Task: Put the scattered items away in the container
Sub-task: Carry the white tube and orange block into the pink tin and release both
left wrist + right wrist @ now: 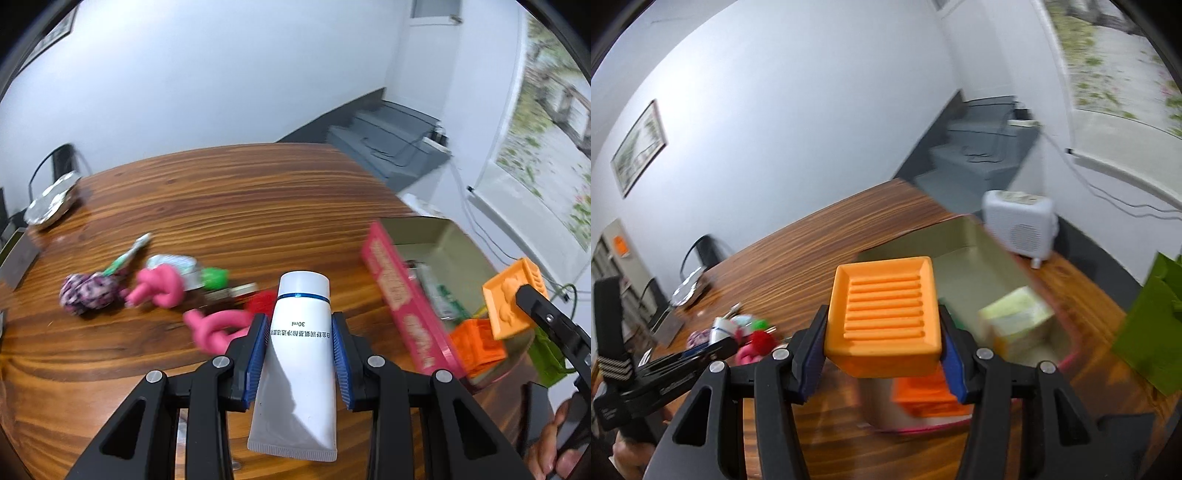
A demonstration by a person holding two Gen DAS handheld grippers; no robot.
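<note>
My left gripper (299,325) is shut on a white tube (301,354) with a white cap, which it holds above the wooden table (221,192). My right gripper (882,321) is shut on an orange ridged dish (884,314); this dish (511,299) hangs over the container. The container (402,295) is an open box with pink outer walls and an olive inside (964,254). In it lie an orange box (923,397) and a pale green packet (1015,321). Pink knotted toys (159,286), a purple ball (86,293) and a foil packet (173,264) lie scattered to the left.
A green bag (1152,332) stands right of the container, and a white heater (1019,225) stands beyond it. A foil-covered dish (51,201) sits at the table's far left, with a chair (55,162) behind it. Grey steps (388,140) lie past the table's far edge.
</note>
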